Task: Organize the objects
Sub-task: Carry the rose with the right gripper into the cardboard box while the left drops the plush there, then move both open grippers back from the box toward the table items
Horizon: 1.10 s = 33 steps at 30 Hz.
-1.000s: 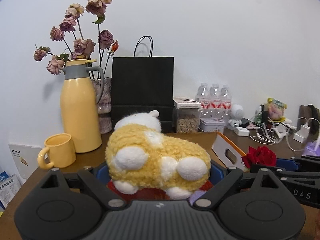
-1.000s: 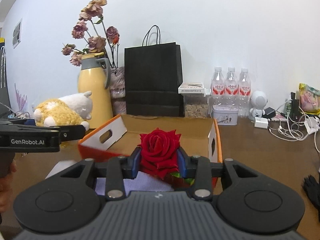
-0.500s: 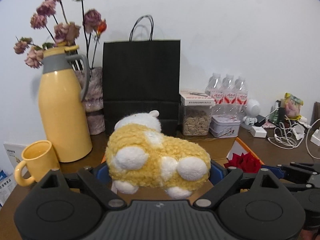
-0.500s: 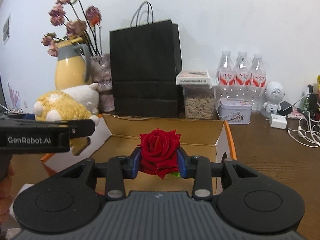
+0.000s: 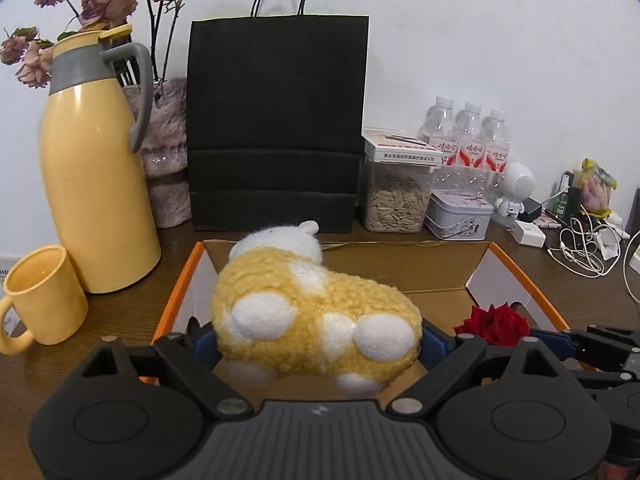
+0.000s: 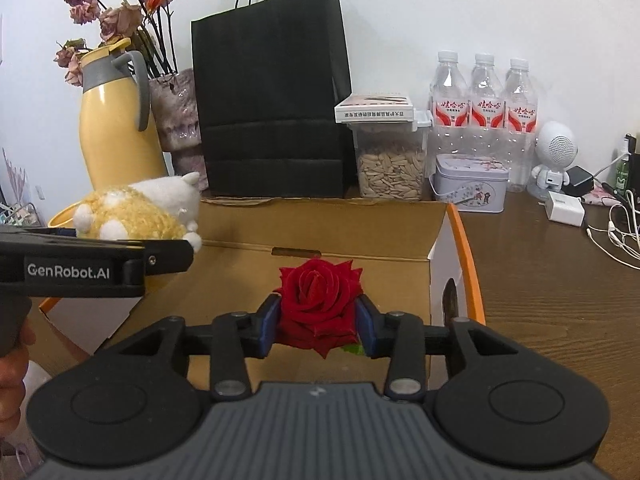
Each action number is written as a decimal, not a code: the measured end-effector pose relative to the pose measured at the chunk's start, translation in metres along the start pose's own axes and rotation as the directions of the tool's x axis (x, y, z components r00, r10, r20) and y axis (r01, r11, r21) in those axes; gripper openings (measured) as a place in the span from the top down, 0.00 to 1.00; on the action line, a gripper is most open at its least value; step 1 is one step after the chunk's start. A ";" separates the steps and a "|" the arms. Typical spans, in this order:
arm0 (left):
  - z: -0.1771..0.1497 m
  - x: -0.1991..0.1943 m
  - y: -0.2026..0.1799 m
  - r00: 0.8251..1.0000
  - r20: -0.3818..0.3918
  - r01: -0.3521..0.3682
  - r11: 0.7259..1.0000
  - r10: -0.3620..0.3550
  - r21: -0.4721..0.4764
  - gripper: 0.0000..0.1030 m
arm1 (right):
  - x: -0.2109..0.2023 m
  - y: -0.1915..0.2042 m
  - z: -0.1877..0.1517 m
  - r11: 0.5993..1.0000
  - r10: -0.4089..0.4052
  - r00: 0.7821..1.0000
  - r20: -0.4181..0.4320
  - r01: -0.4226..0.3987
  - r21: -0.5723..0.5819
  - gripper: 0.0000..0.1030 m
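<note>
A yellow and white plush toy (image 5: 316,320) sits between the blue pads of my left gripper (image 5: 320,340), which is shut on it over the left part of an open cardboard box (image 5: 440,264) with orange edges. My right gripper (image 6: 319,320) has a red rose (image 6: 318,300) between its pads above the box floor. Its jaws are opening, and the pads still touch the petals. The right wrist view shows the plush toy (image 6: 136,212) at the left, over the box (image 6: 360,232). The rose (image 5: 494,322) shows at the right of the left wrist view.
Left of the box stand a yellow thermos (image 5: 96,184) and a yellow mug (image 5: 44,296). Behind it are a black paper bag (image 5: 276,120), a vase of dried roses (image 5: 168,152), a seed jar (image 5: 396,200), a tin (image 5: 458,216) and water bottles (image 6: 484,112). Chargers and cables (image 5: 580,248) lie at the right.
Both grippers have moved forward over the open box, carrying the plush toy and the rose. The right gripper's pads stand slightly wider around the rose than before.
</note>
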<state>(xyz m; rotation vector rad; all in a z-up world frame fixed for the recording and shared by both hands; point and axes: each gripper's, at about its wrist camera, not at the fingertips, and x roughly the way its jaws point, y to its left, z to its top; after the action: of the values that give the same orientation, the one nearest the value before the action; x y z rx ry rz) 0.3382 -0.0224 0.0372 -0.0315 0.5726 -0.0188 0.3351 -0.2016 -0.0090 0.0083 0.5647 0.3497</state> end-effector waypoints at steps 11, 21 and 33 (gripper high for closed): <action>0.002 -0.005 0.005 1.000 0.015 -0.011 0.999 0.012 -0.051 0.00 | -0.002 0.009 -0.001 0.998 -0.044 0.999 -0.009 0.044 -0.038 0.00; 0.004 -0.019 0.005 0.999 0.043 0.005 0.999 -0.003 -0.041 0.00 | -0.013 0.012 0.001 0.998 -0.037 0.999 0.022 0.038 -0.040 0.00; -0.005 -0.086 0.002 0.987 0.155 0.038 0.999 -0.036 -0.005 0.00 | -0.075 0.029 -0.002 0.996 -0.034 0.988 0.148 0.046 -0.074 0.00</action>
<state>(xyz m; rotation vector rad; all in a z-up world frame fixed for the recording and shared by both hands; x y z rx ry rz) 0.2632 -0.0184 0.0795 -0.0505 0.4169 -0.0499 0.2655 -0.1994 0.0318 -0.0511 0.4049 0.3286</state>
